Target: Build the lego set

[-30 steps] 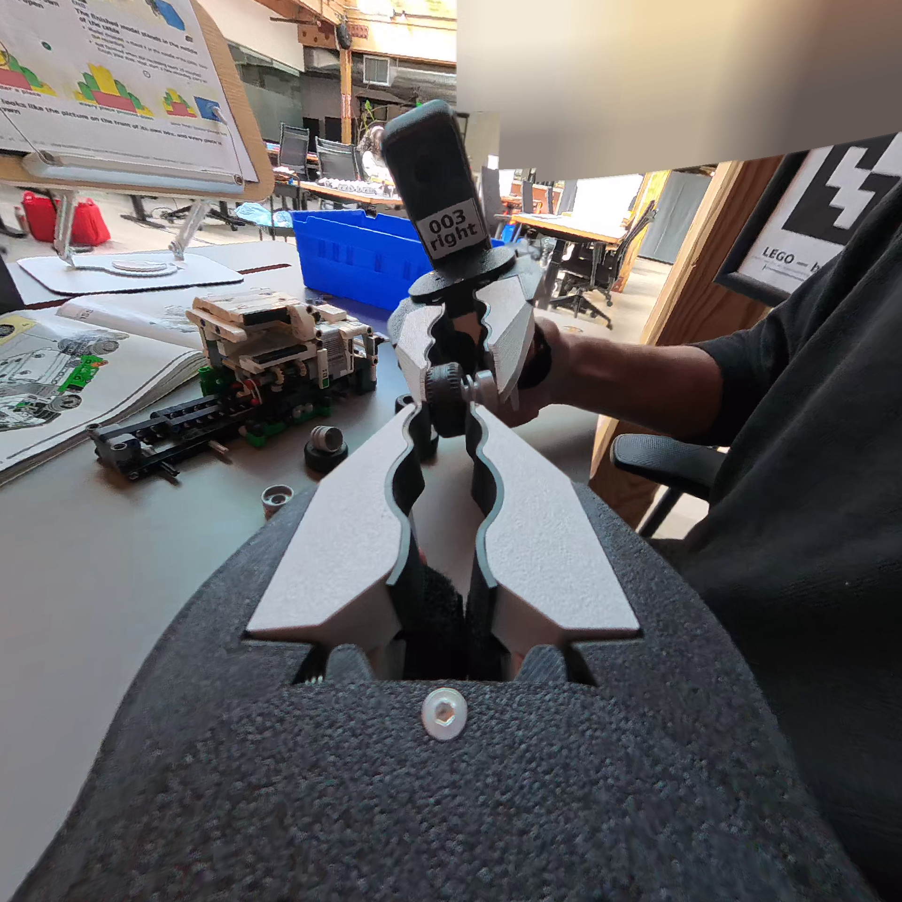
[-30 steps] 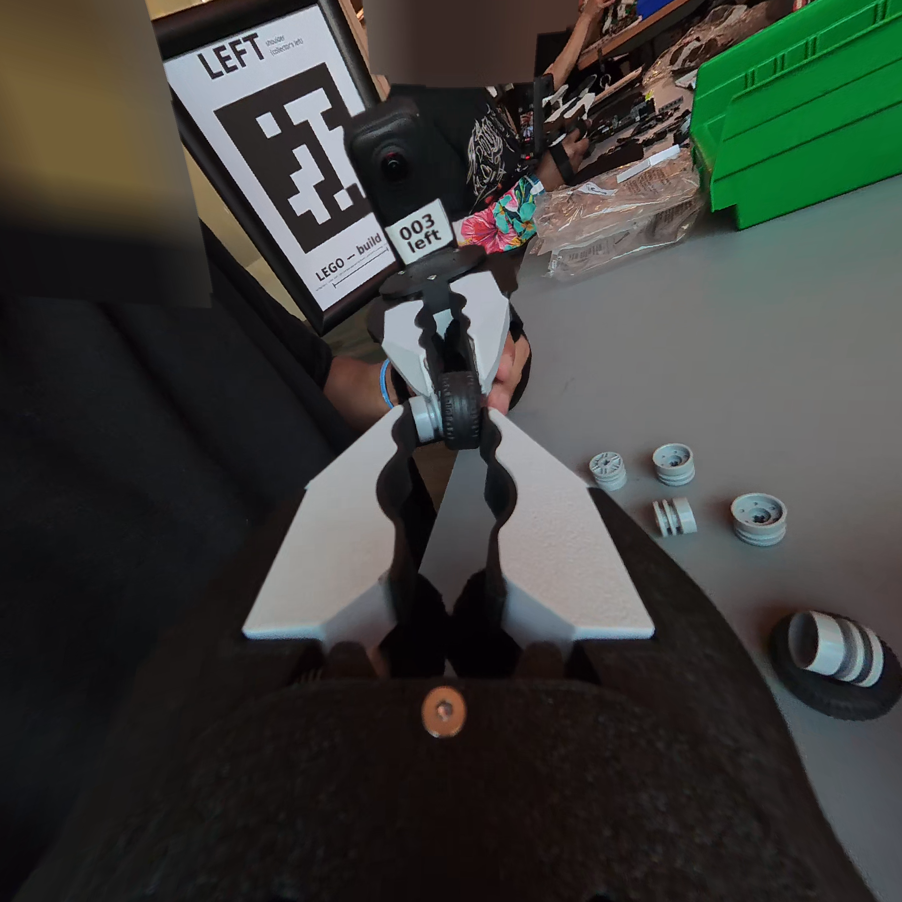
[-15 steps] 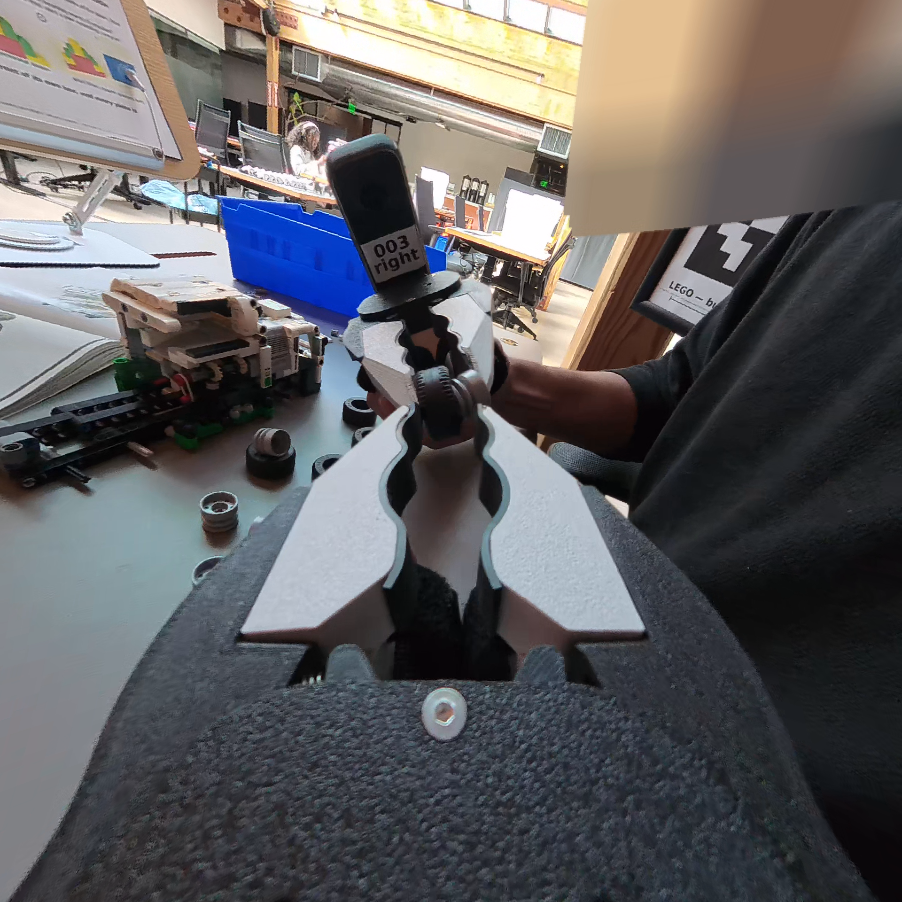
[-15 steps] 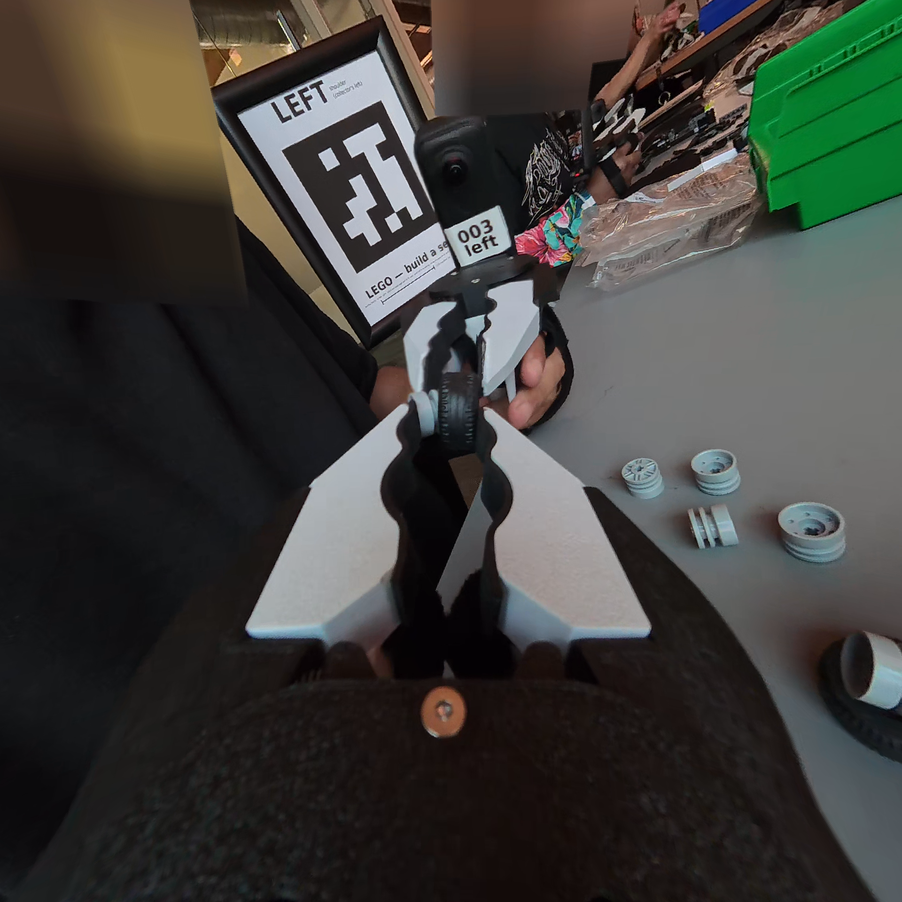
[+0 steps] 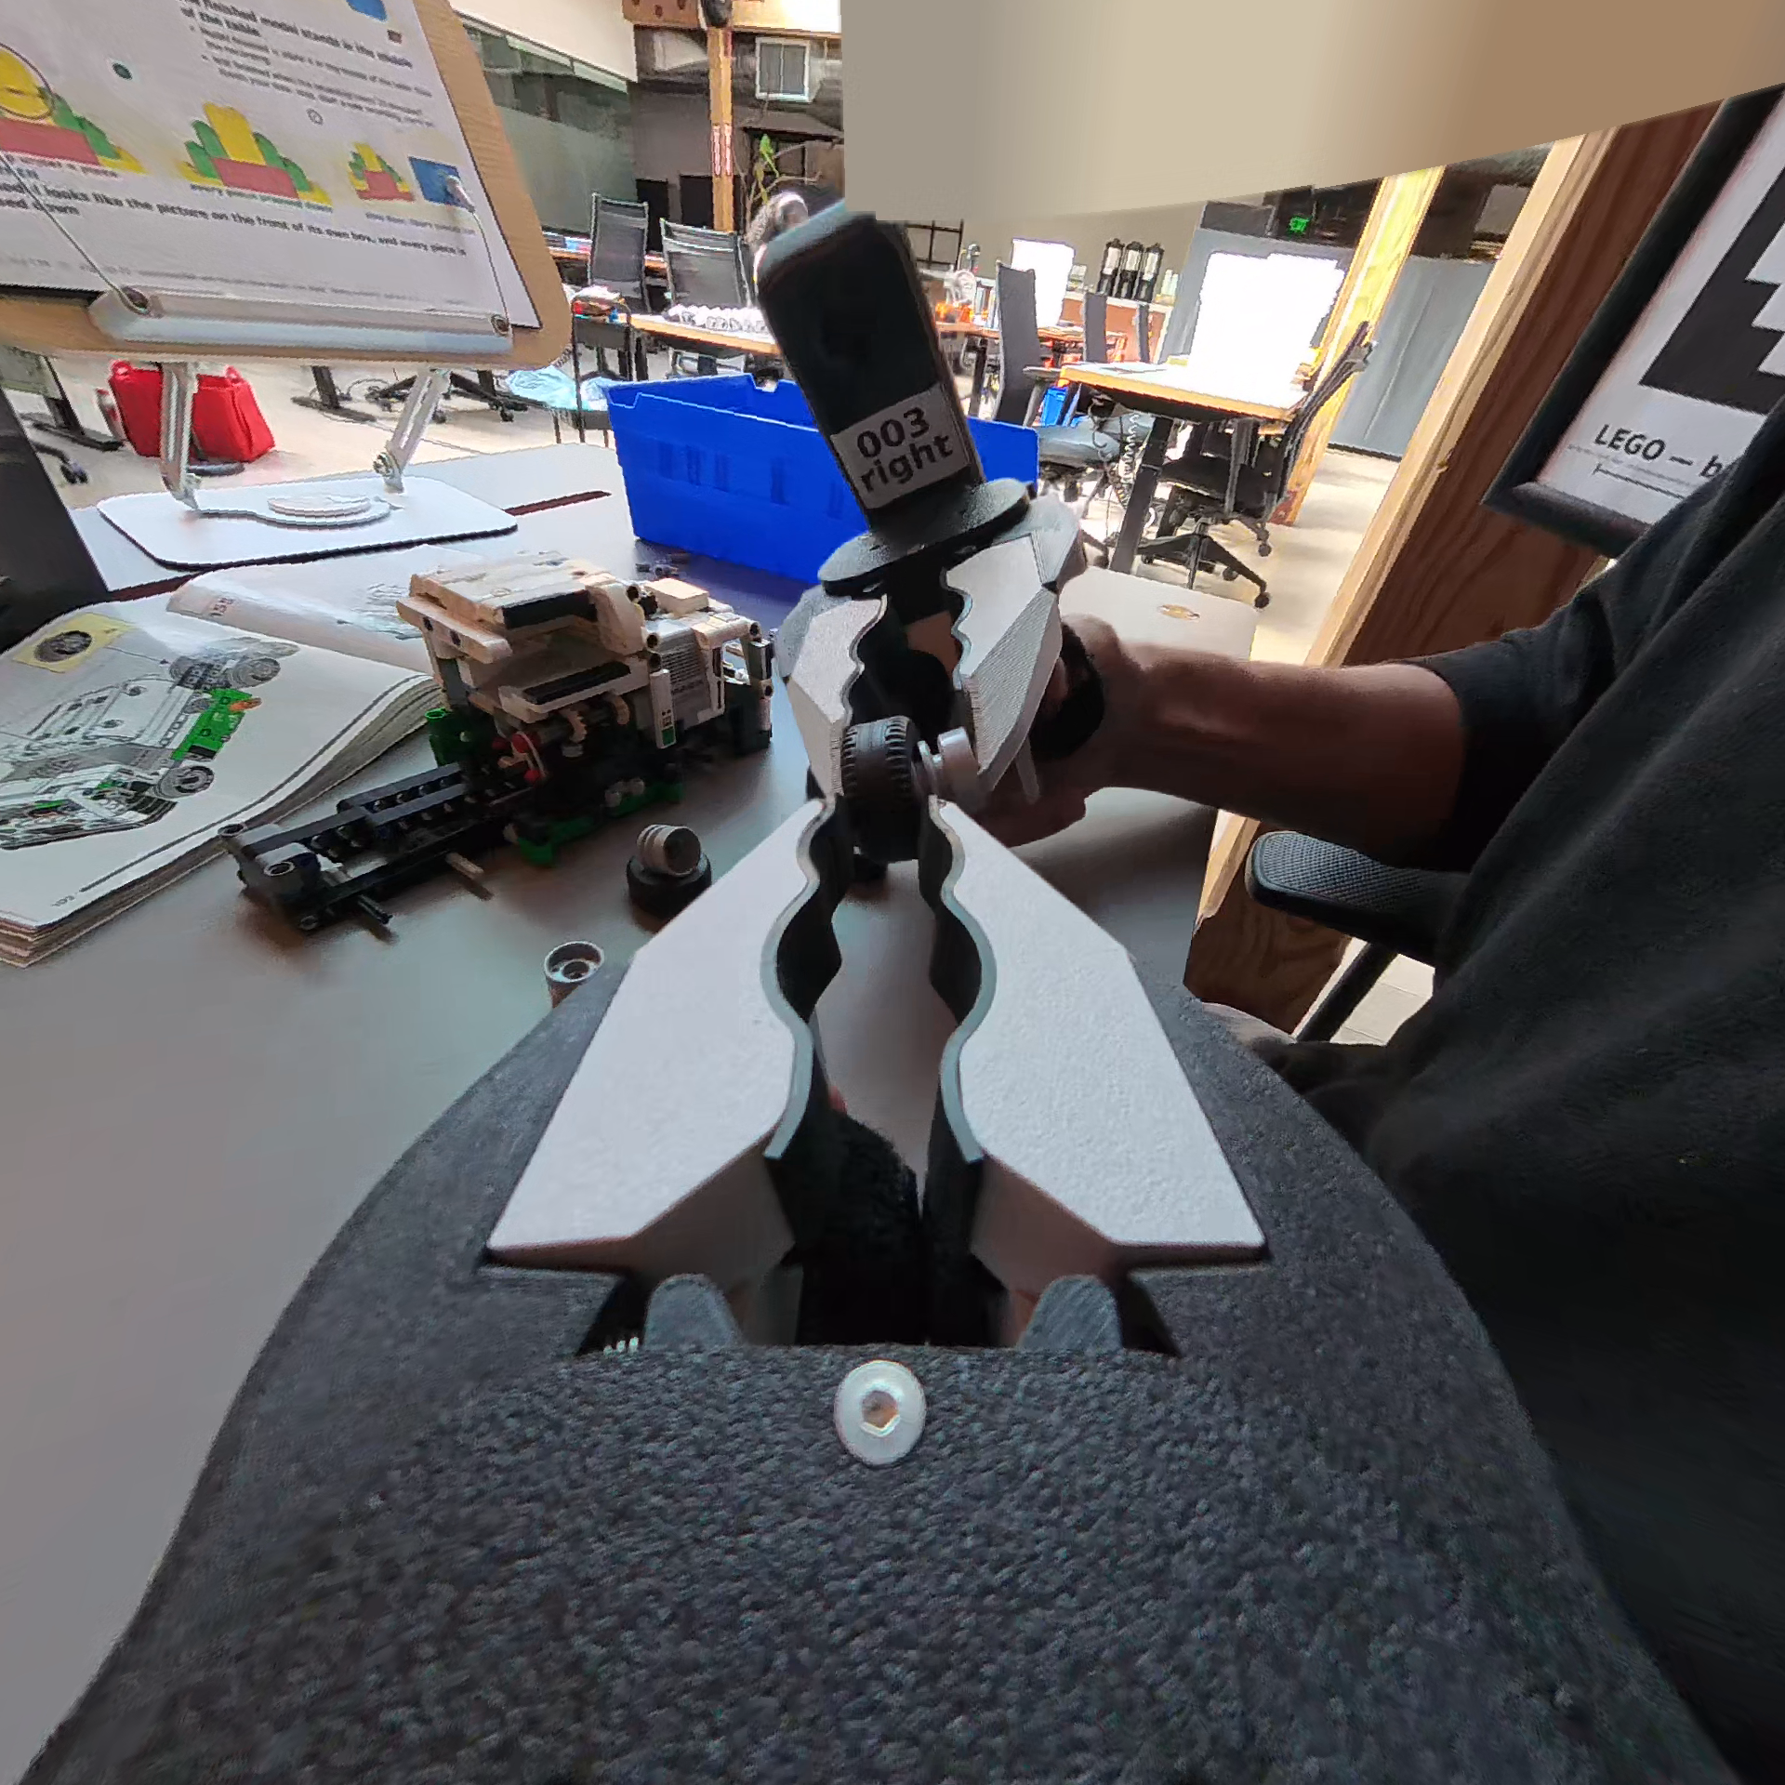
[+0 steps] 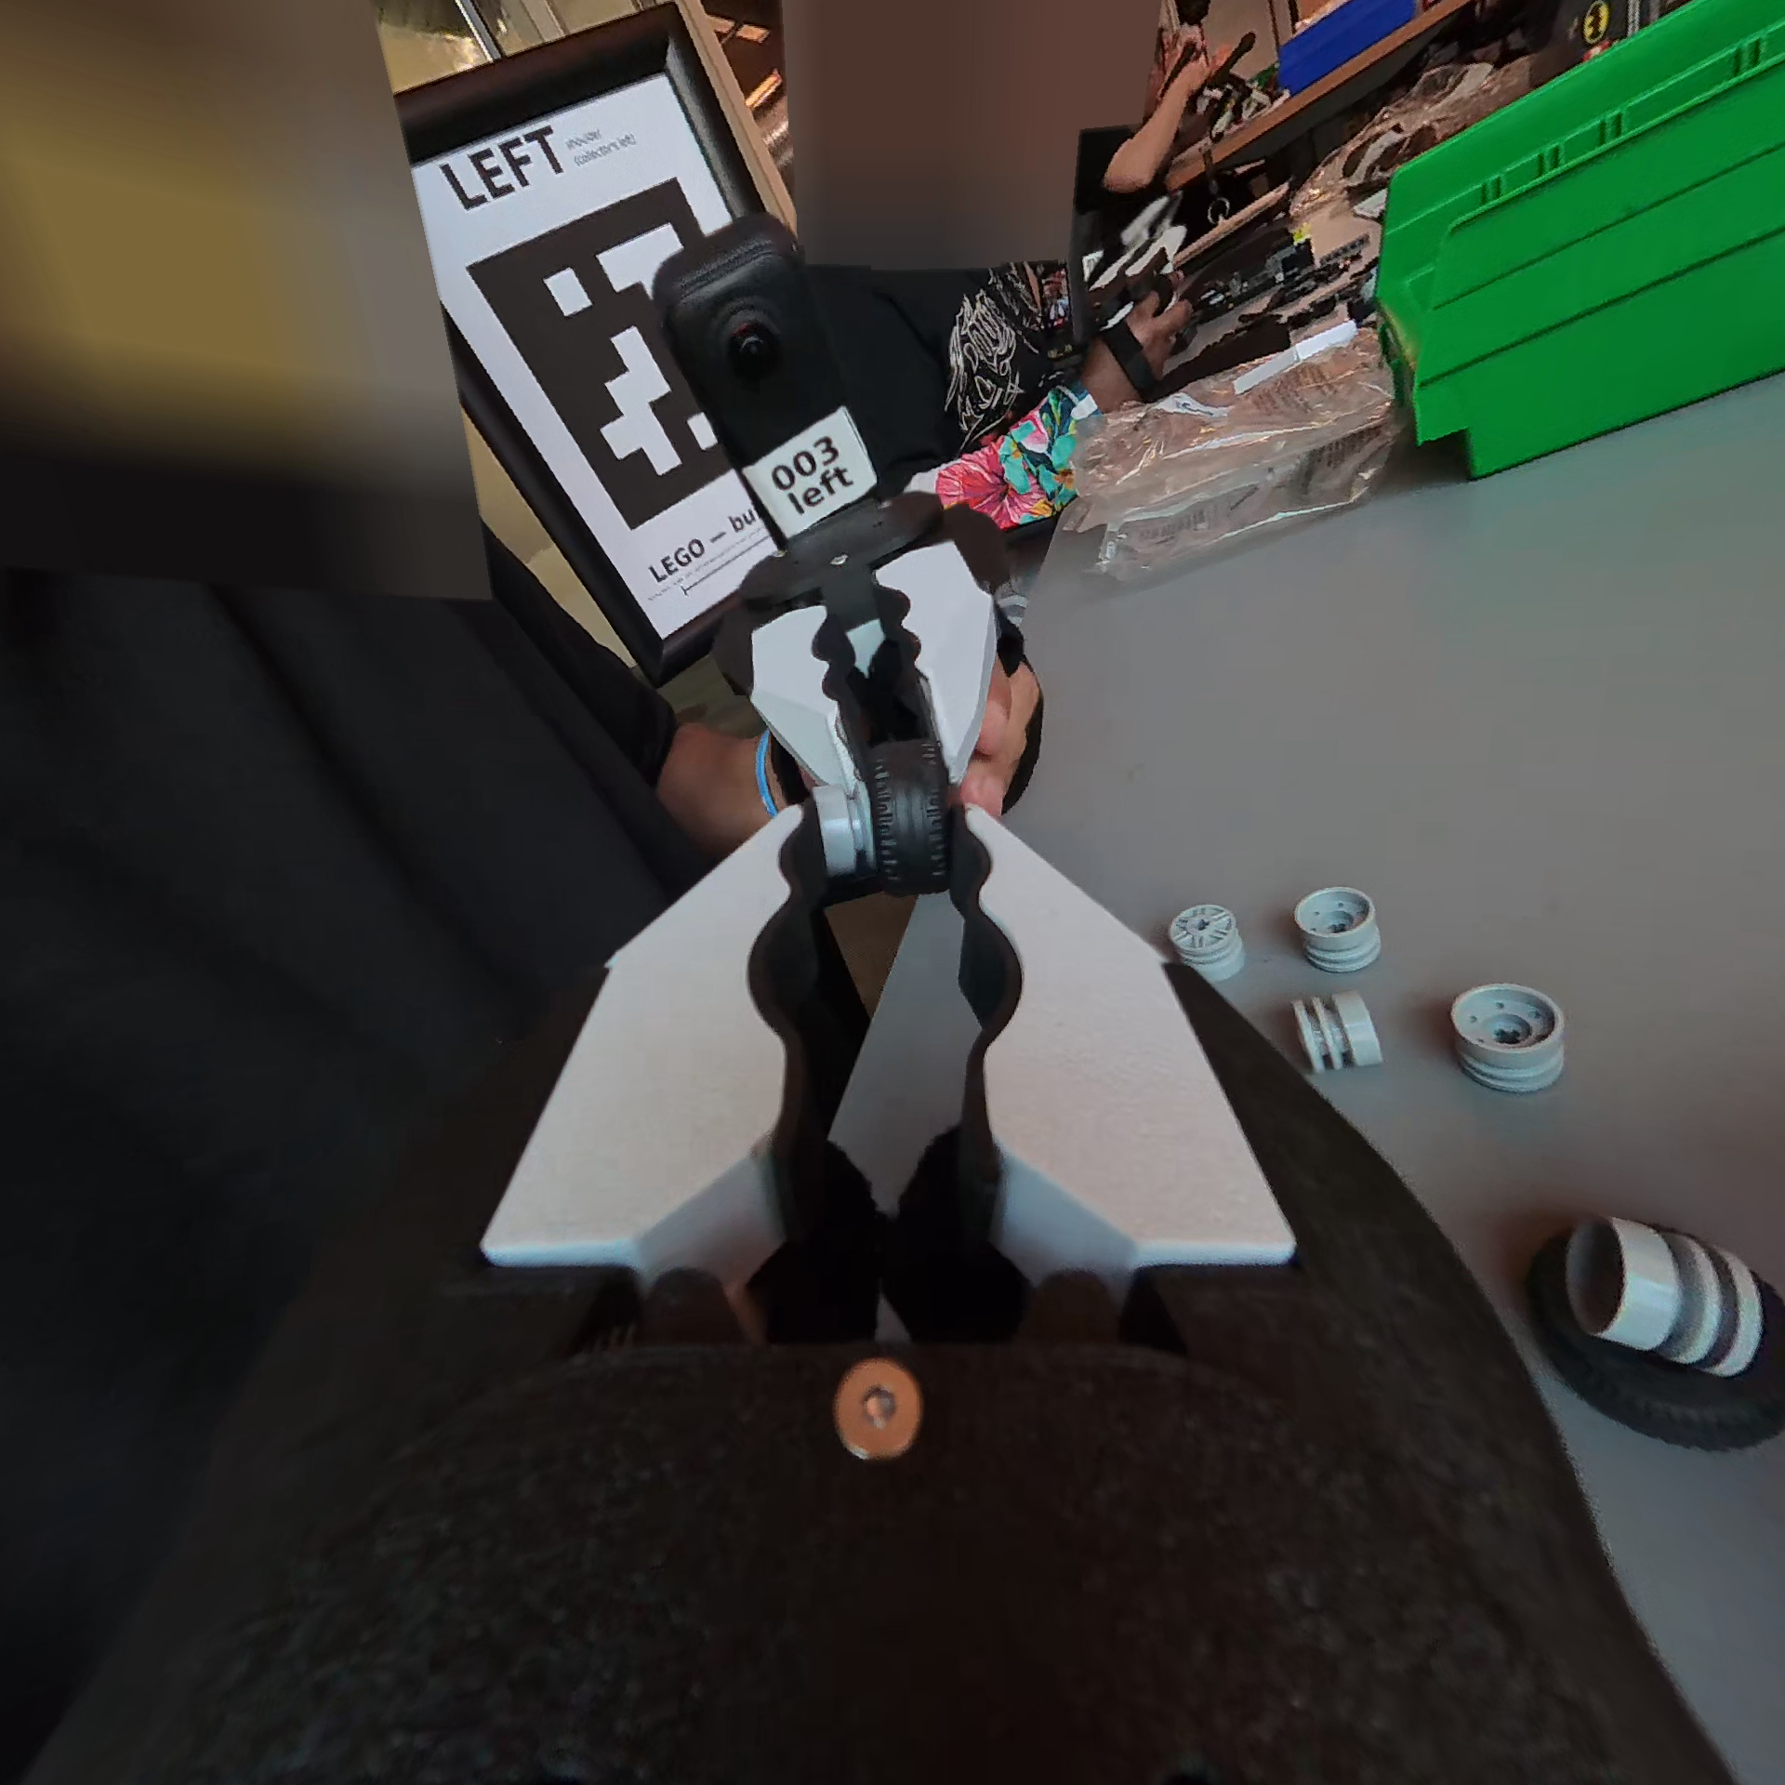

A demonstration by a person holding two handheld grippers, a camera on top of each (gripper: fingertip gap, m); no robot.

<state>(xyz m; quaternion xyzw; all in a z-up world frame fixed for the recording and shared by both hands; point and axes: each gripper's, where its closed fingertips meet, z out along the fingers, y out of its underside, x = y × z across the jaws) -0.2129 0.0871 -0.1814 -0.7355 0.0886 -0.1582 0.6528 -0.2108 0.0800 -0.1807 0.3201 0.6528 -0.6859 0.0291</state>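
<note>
The left gripper (image 5: 881, 821) and right gripper (image 6: 884, 850) meet tip to tip in the air above the grey table (image 5: 193, 1111). A small black tyre (image 5: 877, 784) sits clamped between the left fingertips, its tread against both pads. A grey wheel hub (image 6: 842, 838) sticks out of the tyre's side, pinched in the narrow right fingers. The half-built model (image 5: 570, 695) stands on the table by an open booklet (image 5: 145, 734), with loose hubs (image 6: 1507, 1038) nearby
</note>
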